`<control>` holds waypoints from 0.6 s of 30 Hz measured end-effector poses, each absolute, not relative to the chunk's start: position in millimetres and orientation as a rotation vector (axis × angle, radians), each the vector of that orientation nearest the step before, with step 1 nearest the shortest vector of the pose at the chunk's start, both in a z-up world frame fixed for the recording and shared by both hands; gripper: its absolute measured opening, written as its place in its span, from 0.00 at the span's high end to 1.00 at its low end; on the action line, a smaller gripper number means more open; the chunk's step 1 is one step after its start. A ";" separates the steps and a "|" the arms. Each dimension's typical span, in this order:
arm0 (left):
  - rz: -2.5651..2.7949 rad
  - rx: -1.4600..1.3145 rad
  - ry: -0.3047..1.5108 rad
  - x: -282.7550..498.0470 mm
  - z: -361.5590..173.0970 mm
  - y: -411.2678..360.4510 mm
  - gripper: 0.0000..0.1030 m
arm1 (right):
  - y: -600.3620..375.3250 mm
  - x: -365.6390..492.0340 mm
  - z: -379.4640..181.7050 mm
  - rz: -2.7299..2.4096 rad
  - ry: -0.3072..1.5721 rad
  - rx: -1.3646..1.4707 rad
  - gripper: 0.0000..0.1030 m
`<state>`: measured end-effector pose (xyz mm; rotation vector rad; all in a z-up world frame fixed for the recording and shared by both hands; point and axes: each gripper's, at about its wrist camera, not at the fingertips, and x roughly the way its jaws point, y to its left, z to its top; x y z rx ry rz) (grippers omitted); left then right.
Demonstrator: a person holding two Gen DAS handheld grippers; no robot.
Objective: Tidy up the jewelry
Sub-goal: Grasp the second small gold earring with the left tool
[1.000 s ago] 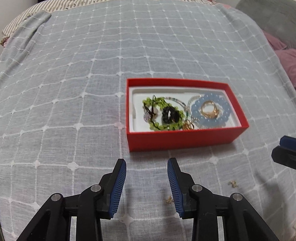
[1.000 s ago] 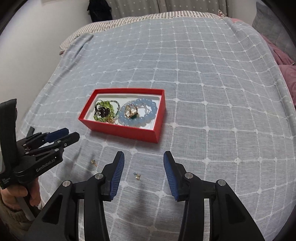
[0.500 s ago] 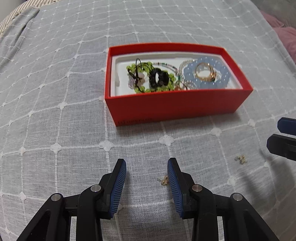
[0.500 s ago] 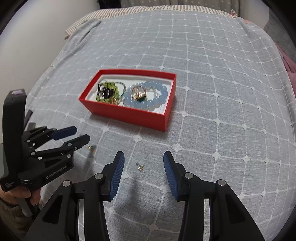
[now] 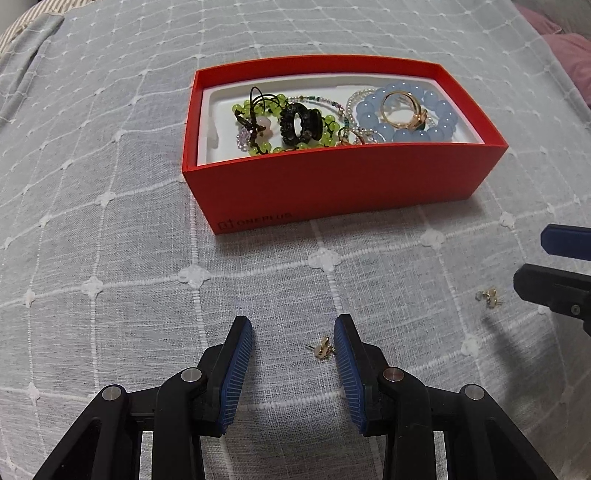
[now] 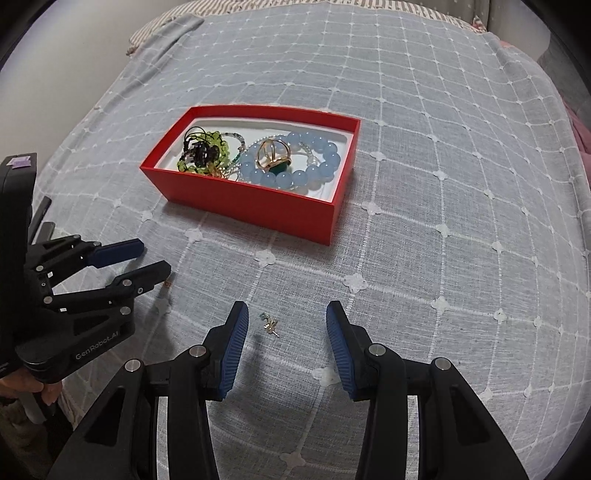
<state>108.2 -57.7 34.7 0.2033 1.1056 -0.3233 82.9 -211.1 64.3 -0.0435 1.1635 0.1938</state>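
Note:
A red box (image 5: 343, 184) (image 6: 258, 206) on the grey bedspread holds a green bead bracelet (image 5: 258, 110), a black ring (image 5: 299, 123), a blue bead bracelet (image 5: 406, 110) (image 6: 291, 166) and a gold ring (image 5: 402, 109) (image 6: 273, 153). My left gripper (image 5: 293, 328) (image 6: 147, 258) is open low over the cloth, with a small gold earring (image 5: 323, 349) just inside its right finger. My right gripper (image 6: 284, 314) (image 5: 546, 254) is open, with a second small earring (image 6: 269, 325) (image 5: 489, 297) on the cloth between its fingers, nearer the left one.
The grey checked bedspread (image 6: 443, 184) covers the whole bed. A striped pillow (image 6: 258, 3) lies at the far end and pink fabric (image 5: 569, 48) at the right edge. A hand (image 6: 33, 384) holds the left gripper at the bed's left side.
Both grippers have moved forward and down toward the cloth. The box looms larger in both views. Each earring now lies between its gripper's fingers. Both grippers stay open.

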 end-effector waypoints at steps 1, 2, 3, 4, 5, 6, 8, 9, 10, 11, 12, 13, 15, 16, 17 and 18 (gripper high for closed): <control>-0.327 0.194 1.110 109.3 34.7 -56.2 0.62 | -211.3 83.1 64.4 0.193 1.162 -0.040 0.55; -0.335 0.174 1.116 110.8 34.9 -53.8 0.62 | -212.0 83.0 64.6 0.195 1.162 -0.033 0.55; -0.345 0.137 1.127 114.2 35.2 -49.9 0.62 | -212.3 83.3 64.4 0.196 1.163 -0.026 0.55; -0.351 0.103 1.136 116.8 34.9 -45.5 0.62 | -212.6 83.6 64.1 0.189 1.162 -0.024 0.55; -0.355 0.064 1.150 120.2 34.1 -40.6 0.62 | -212.0 83.3 63.7 0.184 1.162 -0.028 0.55; -0.356 0.032 1.163 123.6 32.2 -36.1 0.62 | -211.1 83.2 63.2 0.184 1.163 -0.031 0.55; -0.348 0.019 1.175 126.3 28.9 -33.3 0.64 | -209.5 83.0 63.2 0.192 1.164 -0.031 0.55; -0.344 0.029 1.175 126.2 27.8 -34.7 0.64 | -208.9 82.9 63.3 0.194 1.164 -0.033 0.55; -0.344 0.043 1.171 125.4 27.5 -37.6 0.64 | -208.7 82.3 63.4 0.194 1.164 -0.033 0.55; -0.351 0.060 1.167 123.9 27.6 -41.4 0.64 | -209.2 82.3 63.8 0.194 1.163 -0.030 0.55; -0.363 0.078 1.162 122.1 27.7 -45.8 0.65 | -209.7 82.7 63.9 0.192 1.162 -0.028 0.55; -0.376 0.087 1.158 120.1 28.1 -49.6 0.65 | -209.3 83.4 64.3 0.189 1.161 -0.028 0.55; -0.393 0.102 1.158 117.9 28.1 -56.3 0.66 | -210.0 83.9 64.4 0.187 1.160 -0.025 0.55; -0.397 0.109 1.158 117.1 27.9 -58.3 0.67 | -210.4 83.6 64.5 0.185 1.158 -0.024 0.55; -0.399 0.112 1.159 117.9 27.9 -58.0 0.67 | -211.0 83.4 65.1 0.185 1.157 -0.021 0.55; -0.402 0.106 1.160 119.1 28.2 -57.7 0.68 | -211.4 83.3 65.7 0.184 1.155 -0.019 0.55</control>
